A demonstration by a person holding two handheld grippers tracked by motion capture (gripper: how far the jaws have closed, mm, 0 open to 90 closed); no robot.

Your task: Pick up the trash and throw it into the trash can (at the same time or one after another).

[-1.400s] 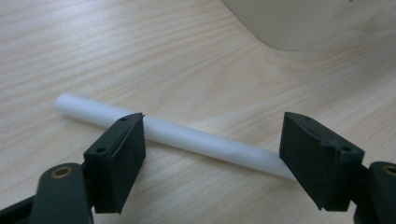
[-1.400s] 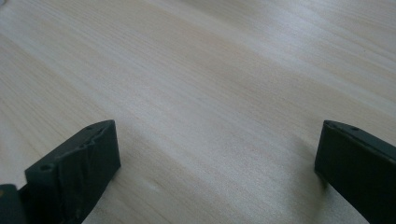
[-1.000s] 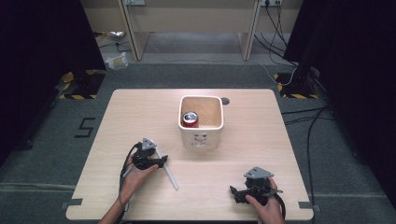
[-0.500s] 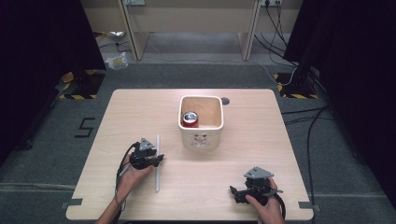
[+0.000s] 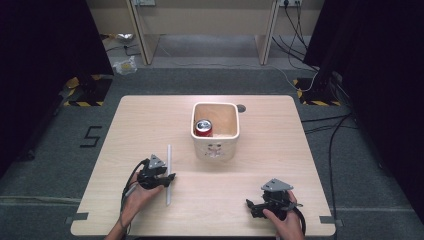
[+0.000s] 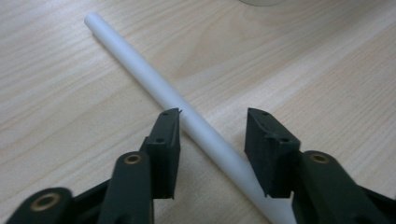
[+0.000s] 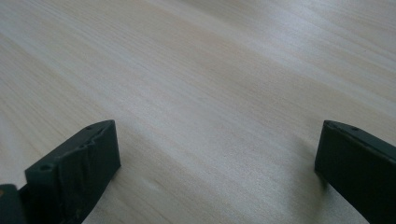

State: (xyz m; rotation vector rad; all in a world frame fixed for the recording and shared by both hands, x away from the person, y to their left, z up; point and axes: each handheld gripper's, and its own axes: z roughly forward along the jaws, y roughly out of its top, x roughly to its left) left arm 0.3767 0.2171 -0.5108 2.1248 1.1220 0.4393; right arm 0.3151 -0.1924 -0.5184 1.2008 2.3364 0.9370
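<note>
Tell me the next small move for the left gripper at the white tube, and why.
Probably close the left gripper the rest of the way on the white tube. Its jaws have just been closing, and the tube lies flat on the table between them; one pad looks to be at it, the other shows a gap. The right gripper rests open on bare wood, away from it.

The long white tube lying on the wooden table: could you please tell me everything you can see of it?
The long white tube is a slender, matte, straight rod, plastic by its look, lying flat on the wooden table near the left front. It passes between the left gripper's black jaws, which have just been closing; one jaw touches it, the other stands apart, so it is not yet clamped.
</note>
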